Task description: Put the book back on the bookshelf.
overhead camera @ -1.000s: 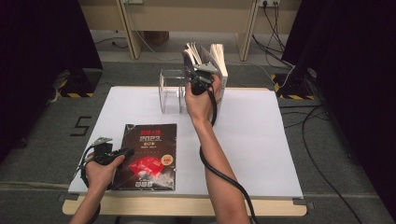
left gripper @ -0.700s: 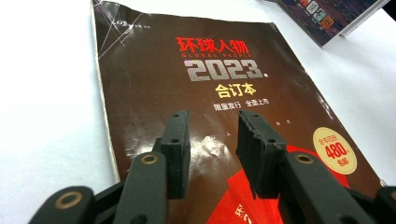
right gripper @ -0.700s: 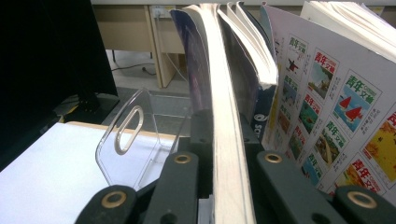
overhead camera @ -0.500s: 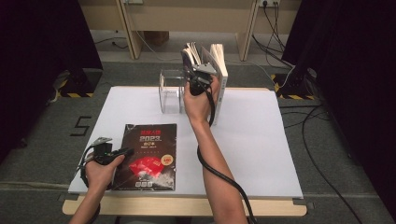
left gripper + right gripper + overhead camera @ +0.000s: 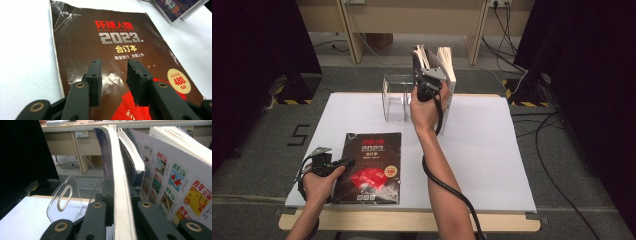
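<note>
Books stand upright at the far edge of the white surface [image 5: 492, 150], beside a clear acrylic rack [image 5: 394, 97], and the right tool [image 5: 428, 80] has 1 of them, a thin magazine [image 5: 117, 177], clamped between its jaws. In the right gripper view the page edges of that magazine run straight up between the 2 black jaws, which press on both of its sides; a white book with colourful cover pictures [image 5: 175, 177] leans just to its right, and the rack's clear divider stands to its left. The right forearm reaches forward across the surface, hand raised at the books with the tool pointing away from the person.

The left tool [image 5: 343, 162] rests low at the near left, over the left edge of a dark "2023" magazine [image 5: 110, 50] lying flat on the surface. Its jaws stand partly open with nothing between them.

Neither hand has shifted from the earlier frames, and both tools keep the same opening.
</note>
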Tool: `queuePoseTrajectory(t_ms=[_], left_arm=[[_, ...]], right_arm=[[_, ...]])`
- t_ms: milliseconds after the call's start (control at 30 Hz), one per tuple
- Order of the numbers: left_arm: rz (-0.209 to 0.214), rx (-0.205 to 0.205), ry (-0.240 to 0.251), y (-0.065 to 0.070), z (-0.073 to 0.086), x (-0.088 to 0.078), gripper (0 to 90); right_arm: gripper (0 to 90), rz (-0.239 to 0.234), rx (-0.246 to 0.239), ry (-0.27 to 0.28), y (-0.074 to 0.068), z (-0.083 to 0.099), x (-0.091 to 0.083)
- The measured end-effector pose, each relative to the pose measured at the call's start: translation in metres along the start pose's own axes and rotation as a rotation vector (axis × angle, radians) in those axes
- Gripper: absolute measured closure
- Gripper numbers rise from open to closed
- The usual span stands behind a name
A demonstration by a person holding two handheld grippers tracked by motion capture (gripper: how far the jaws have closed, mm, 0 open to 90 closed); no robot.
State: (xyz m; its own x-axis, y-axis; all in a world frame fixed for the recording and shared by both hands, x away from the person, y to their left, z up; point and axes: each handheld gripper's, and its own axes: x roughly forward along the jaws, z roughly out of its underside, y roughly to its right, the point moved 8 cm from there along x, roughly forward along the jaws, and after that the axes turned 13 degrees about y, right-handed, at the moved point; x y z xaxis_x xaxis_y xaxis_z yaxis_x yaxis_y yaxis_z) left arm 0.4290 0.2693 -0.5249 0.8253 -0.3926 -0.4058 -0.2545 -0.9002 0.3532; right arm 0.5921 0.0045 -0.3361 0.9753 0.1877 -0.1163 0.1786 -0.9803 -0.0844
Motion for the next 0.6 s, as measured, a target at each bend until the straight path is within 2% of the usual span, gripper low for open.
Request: queuePoseTrajectory(t_ms=[167,333,367,433,467,600], left_arm=[[0.0,-0.001,0.0,-0.0001,0.0002,-0.0001,63.9],[0.001,-0.002,0.001,0.0,-0.0001,-0.0004,63.9],[0.0,-0.002,0.002,-0.0004,-0.0002,-0.0004,63.9],[0.0,-0.003,0.001,-0.0007,0.0,-0.0001,63.9],[0.001,-0.001,-0.001,-0.0006,0.0003,0.0001,63.9],[0.005,0.002,-0.004,0.0006,0.0011,0.0009,63.9]], right_arm=[[83.0,0.003,0.005,0.007,-0.0001,-0.0009,0.0011],[83.0,0.017,-0.013,0.011,0.0019,-0.0003,0.0005],[83.0,0.021,-0.003,0.01,0.0025,0.0002,-0.0004],[83.0,0.02,0.005,0.007,0.002,0.0012,-0.0017],[83.0,0.018,-0.01,0.01,0.0027,0.0013,-0.002],[83.0,0.011,-0.013,0.006,-0.0009,0.0026,-0.0045]])
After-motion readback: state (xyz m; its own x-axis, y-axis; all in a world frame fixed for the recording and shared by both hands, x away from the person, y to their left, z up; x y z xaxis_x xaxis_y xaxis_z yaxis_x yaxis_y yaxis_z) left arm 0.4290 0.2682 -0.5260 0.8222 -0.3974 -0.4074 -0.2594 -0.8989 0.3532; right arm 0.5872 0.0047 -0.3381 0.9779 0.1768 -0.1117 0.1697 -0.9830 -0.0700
